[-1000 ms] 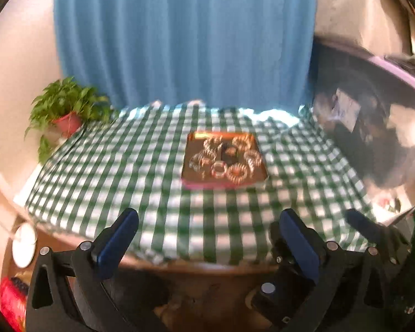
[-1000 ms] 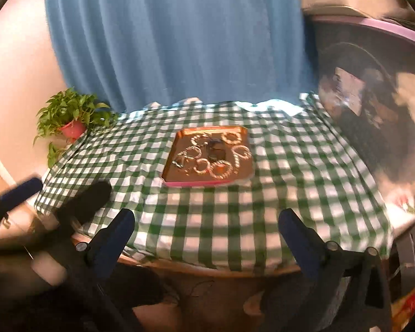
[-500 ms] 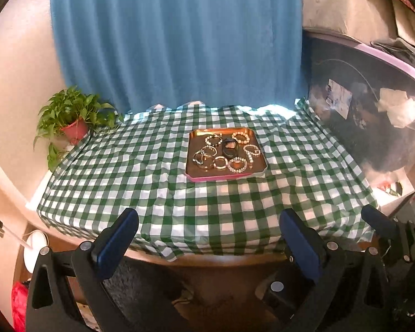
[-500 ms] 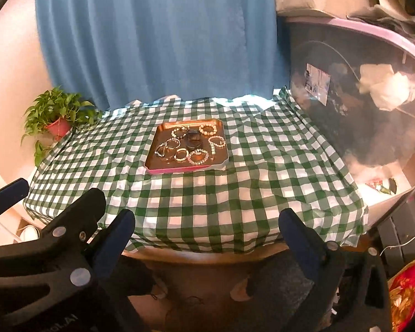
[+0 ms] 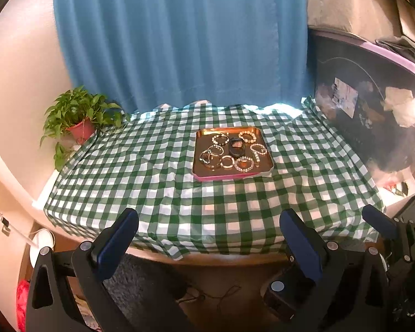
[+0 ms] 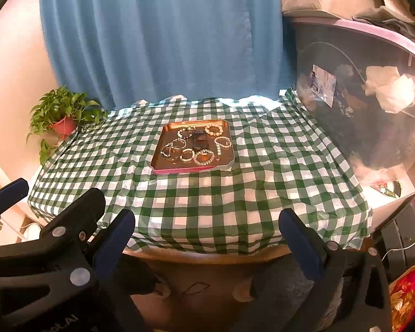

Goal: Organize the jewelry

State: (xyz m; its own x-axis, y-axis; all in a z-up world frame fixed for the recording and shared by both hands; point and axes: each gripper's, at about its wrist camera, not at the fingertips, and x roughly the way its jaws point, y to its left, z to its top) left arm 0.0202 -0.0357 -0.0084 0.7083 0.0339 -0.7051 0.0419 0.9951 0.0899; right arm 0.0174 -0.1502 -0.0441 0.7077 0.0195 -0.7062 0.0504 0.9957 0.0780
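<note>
Both tongs (image 5: pixel 209 229) (image 6: pixel 206 225) nearer the tray (image 5: pixel 269 163)

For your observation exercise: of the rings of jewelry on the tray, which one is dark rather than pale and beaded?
The dark oval piece in the middle of the tray. The bracelets around it are all light, beaded loops; it alone is black and solid-looking.

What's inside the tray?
The tray holds several beaded bracelets around a dark oval piece. Anything lying under them is covered. Both grippers are open, short of the table.

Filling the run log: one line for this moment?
left tool open | right tool open | bracelets in tray | untouched
</note>
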